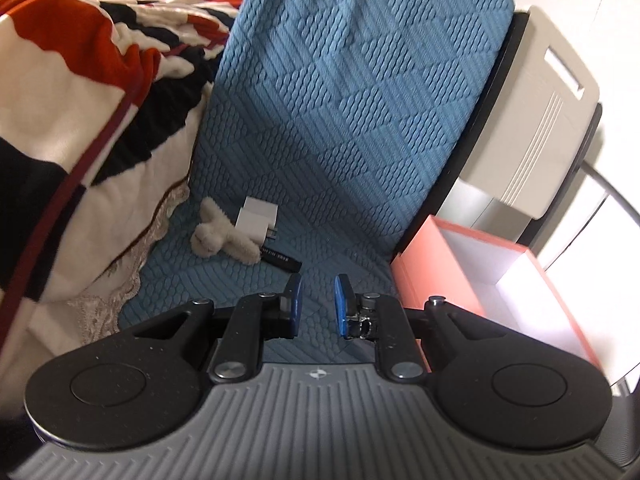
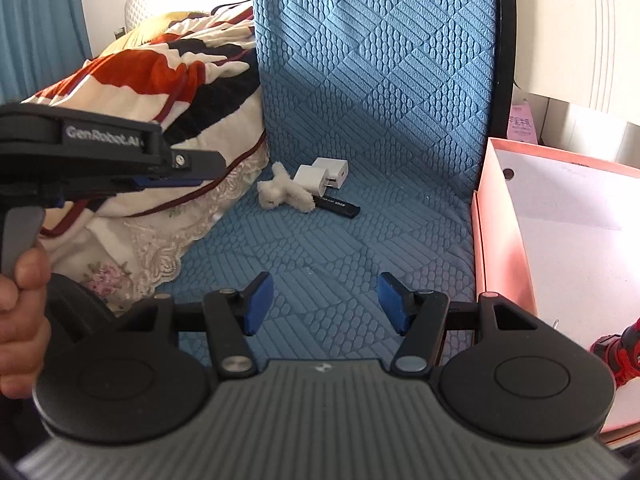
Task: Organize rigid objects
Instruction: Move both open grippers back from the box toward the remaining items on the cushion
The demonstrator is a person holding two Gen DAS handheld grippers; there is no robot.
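Blue quilted bed cover (image 2: 360,100) carries a small cluster: black USB stick (image 2: 338,203) lying flat, long axis running left-far to right-near, one end tucked against a plush toy (image 2: 282,189); two white chargers (image 2: 322,175) just behind. Pink box (image 2: 560,216) stands open at right. Left tool (image 1: 318,300) narrowly open, empty. Right tool (image 2: 325,304) wide open, empty.
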